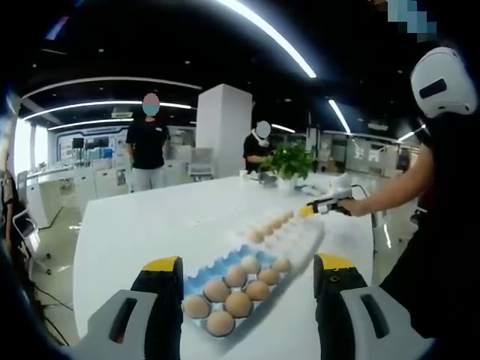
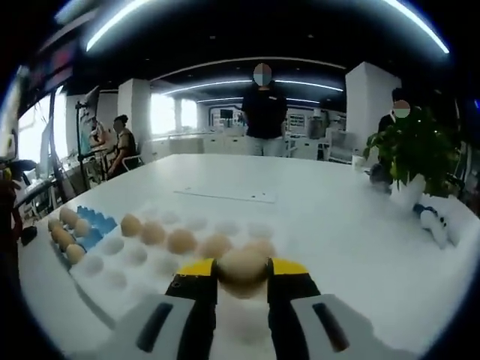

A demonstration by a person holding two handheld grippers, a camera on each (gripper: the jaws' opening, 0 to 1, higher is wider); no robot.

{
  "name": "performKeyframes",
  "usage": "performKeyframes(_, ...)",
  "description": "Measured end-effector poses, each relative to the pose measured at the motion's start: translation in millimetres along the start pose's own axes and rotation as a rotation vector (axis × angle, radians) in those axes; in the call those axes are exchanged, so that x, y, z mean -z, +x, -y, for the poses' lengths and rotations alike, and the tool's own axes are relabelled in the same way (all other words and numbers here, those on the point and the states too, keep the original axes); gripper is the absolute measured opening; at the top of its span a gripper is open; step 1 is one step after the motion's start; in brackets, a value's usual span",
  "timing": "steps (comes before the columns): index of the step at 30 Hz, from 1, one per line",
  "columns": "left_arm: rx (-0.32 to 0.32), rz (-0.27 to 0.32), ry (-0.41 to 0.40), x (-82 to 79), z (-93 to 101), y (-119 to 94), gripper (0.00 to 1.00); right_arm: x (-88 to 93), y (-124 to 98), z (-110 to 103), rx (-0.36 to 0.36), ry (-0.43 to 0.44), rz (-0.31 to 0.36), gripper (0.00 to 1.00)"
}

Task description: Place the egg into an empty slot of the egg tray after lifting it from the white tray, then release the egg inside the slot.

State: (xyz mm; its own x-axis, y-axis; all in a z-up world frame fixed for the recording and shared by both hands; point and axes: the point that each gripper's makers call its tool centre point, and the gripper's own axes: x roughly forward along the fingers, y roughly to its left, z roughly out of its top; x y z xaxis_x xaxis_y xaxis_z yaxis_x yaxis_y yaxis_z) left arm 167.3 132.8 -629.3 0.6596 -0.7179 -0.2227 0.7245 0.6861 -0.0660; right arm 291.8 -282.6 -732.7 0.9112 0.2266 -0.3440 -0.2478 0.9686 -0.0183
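My right gripper (image 2: 241,271) is shut on a tan egg (image 2: 241,261), held just above the white tray (image 2: 120,259). A row of eggs (image 2: 182,240) lies in that tray's far slots. The blue egg tray (image 2: 96,223) sits at its left end with several eggs. In the left gripper view the blue egg tray (image 1: 196,276) lies between the open jaws of my left gripper (image 1: 247,264). The white tray (image 1: 304,240) stretches beyond it. The right gripper (image 1: 313,209) hovers over the white tray's far end, held by a person's hand.
Everything rests on a large white table (image 1: 142,225). A potted plant (image 2: 412,150) stands at the far right, also seen as the plant (image 1: 291,161). A flat sheet (image 2: 225,195) lies mid-table. People stand beyond the table's far edge.
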Motion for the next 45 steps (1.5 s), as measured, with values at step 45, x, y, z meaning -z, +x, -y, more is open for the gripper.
performKeyframes(45, -0.008, 0.008, -0.002, -0.1, -1.9, -4.6, 0.71, -17.7, 39.6, -157.9, -0.379, -0.069, 0.015, 0.25)
